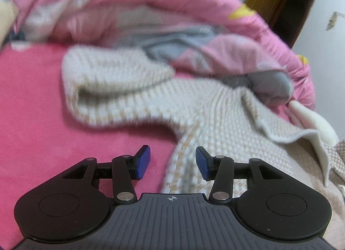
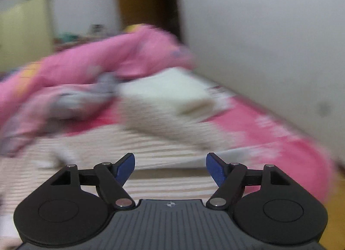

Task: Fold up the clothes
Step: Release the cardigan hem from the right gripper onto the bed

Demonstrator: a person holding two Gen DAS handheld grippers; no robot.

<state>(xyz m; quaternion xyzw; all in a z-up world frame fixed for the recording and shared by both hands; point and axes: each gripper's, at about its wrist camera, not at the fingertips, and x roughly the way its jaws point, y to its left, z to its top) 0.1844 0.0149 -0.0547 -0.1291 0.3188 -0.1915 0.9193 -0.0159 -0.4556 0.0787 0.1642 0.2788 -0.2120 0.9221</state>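
While cream knit sweater (image 1: 194, 107) lies rumpled on pink bed sheet (image 1: 32, 103), sleeve doubled over, left hand-held gripper (image 1: 172, 161) and right hand-held gripper (image 2: 170, 167) hover agape, empty. Risks: loose knit snagging on pad; pinching pink quilt (image 1: 129, 8) or grey garment (image 1: 269, 84) alongside; blur hides hem.

Cream-and-white knitted sweater (image 1: 194, 107), chunky weave flecked with tan, spread unfolded across the middle and right of the left wrist frame. Sleeve bent back on itself at centre left, forming a thick doubled loop. Body running down toward lower centre. Right edge turned over, showing a pale fleecy lining at the right of the frame. Lying on a pink surface, upper right part tucked against grey cloth. In the right wrist frame, blurred: same sweater (image 2: 163, 116) filling centre and lower left, a pale raised fold at centre.
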